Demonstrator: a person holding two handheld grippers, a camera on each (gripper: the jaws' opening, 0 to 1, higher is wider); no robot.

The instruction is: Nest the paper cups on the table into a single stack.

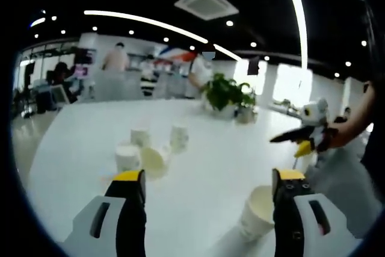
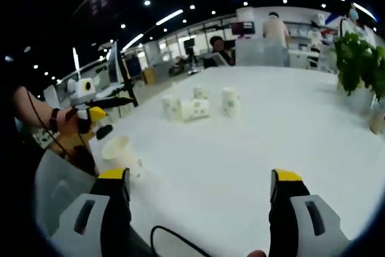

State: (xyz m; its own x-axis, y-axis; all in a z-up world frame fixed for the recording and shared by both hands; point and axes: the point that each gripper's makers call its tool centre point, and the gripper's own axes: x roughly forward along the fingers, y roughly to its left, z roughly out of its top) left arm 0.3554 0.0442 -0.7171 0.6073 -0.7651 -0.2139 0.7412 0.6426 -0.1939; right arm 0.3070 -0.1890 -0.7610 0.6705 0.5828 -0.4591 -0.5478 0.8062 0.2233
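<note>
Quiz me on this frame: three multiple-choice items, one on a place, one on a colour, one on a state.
1. The near paper cup sits beside the left gripper's:
A. right finger
B. left finger
C. potted plant

2. The fingers' tip colour:
A. red
B. yellow
C. blue

3. In the far cluster of cups, one cup:
A. is crushed flat
B. lies on its side
C. hangs in a gripper

Key: A, the cup touches the right finger's edge; B, yellow caps; C is false, B, its open mouth faces sideways.

White table [image 1: 198, 173], glossy top. On it: cluster of four paper cups [image 1: 150, 151] mid-table, three upright, one tipped on its side; a separate paper cup [image 1: 257, 212] at the near edge; potted plant [image 1: 225, 95] at the far side.
</note>
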